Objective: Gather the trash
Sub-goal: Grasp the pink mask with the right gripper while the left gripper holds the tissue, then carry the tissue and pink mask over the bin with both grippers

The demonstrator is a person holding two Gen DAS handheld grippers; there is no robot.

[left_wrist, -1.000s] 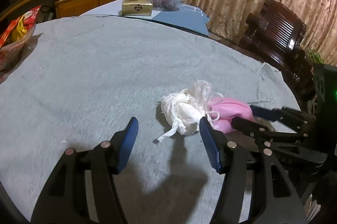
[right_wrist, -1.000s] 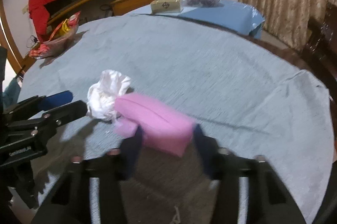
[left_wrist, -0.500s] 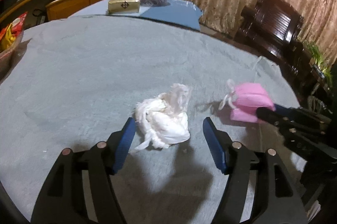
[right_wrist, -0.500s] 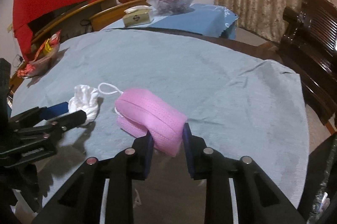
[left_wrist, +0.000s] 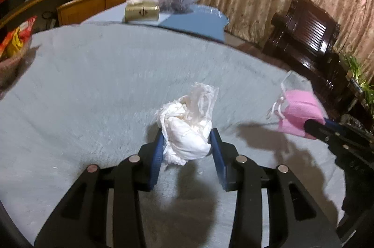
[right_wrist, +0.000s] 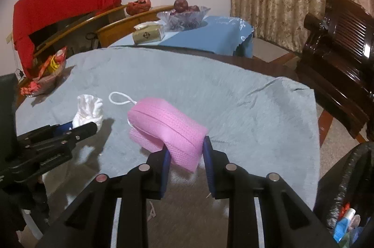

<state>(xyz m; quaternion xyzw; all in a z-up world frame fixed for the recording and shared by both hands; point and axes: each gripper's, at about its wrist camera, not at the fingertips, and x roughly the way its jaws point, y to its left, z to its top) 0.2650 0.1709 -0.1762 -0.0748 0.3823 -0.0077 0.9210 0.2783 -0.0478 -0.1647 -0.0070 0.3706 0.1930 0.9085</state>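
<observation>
One white crumpled wad (left_wrist: 187, 129), one pink mesh pouch (right_wrist: 166, 129), one tissue box (right_wrist: 148, 33), one fruit bowl (right_wrist: 183, 16), one snack bowl (right_wrist: 45, 79).

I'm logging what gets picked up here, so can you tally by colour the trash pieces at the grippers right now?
White: 1, the crumpled white plastic bag between the left gripper fingers
Pink: 1, the folded pink mesh face mask in the right gripper
Total: 2
</observation>
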